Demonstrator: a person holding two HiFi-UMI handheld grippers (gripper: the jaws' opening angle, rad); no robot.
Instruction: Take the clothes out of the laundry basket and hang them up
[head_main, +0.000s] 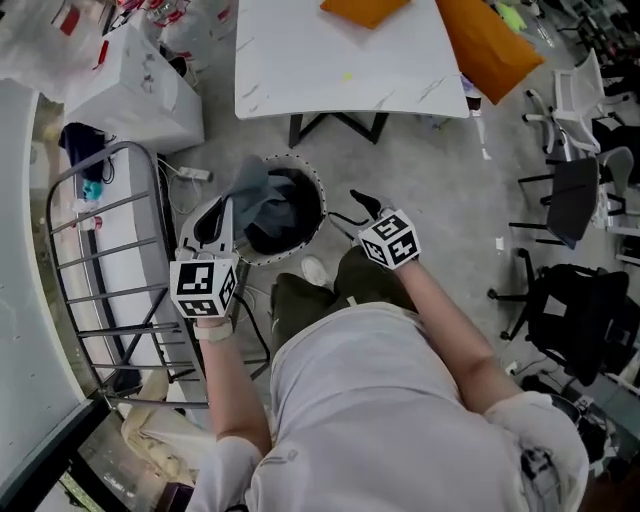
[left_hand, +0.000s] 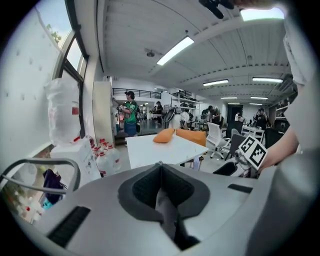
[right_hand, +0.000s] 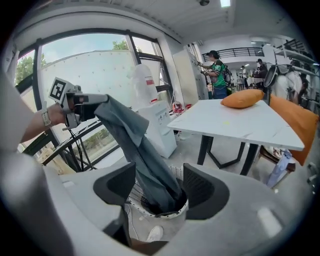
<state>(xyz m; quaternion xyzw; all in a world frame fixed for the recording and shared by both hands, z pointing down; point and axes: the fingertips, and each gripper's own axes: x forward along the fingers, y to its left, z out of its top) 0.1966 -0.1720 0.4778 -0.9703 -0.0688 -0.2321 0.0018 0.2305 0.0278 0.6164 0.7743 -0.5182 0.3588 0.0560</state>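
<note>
Overhead, the head view shows the left gripper (head_main: 222, 215) raised beside a round, white-rimmed laundry basket (head_main: 322, 205) on the floor. A grey-blue garment (head_main: 252, 185) runs from its jaws down into the basket's dark inside. The right gripper (head_main: 352, 208) hovers at the basket's other side, with a metal drying rack (head_main: 110, 250) to the person's left and a white table (head_main: 340, 70) beyond the basket. Seen from the left gripper view, the left gripper (left_hand: 160, 167) has its jaws pressed together on a strip of the garment (left_hand: 165, 205), and the table (left_hand: 160, 150) with an orange cushion (left_hand: 164, 136) stands ahead. Looking through the right gripper view, the right gripper (right_hand: 157, 175) has its jaws standing wide apart and gripping nothing. Beyond them the garment (right_hand: 135, 140) stretches taut from the left gripper (right_hand: 80, 107) at upper left down into the basket (right_hand: 167, 214), its lower end bunched inside the rim.
</note>
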